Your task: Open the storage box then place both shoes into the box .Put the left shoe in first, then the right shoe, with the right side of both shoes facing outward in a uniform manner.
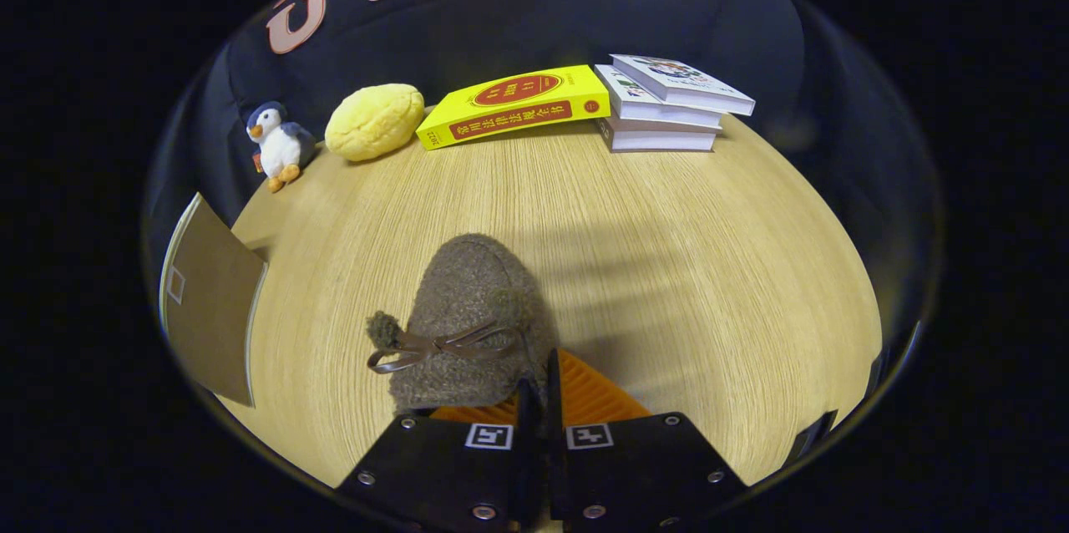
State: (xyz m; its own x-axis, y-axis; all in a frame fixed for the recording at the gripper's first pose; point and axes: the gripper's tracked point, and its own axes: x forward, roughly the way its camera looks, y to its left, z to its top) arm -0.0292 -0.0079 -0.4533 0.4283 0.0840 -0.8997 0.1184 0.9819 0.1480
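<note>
A fuzzy brown shoe (472, 299) with a thin brown bow and a pompom points away from me, toe toward the books. My gripper (534, 387) is shut on the shoe, its two fingers almost together and pinching the shoe's right rear rim. The shoe's heel is hidden behind the fingers. It hangs over the wooden table (668, 249), which carries its shadow. To the left, at the table's edge, a brown panel of the storage box (209, 299) stands tilted; I cannot see inside it.
Along the far edge of the table sit a small penguin plush (280, 144), a yellow bun-shaped plush (374, 121), a yellow book (518, 104) and a stack of white books (668, 103). Bare wood lies right of the shoe.
</note>
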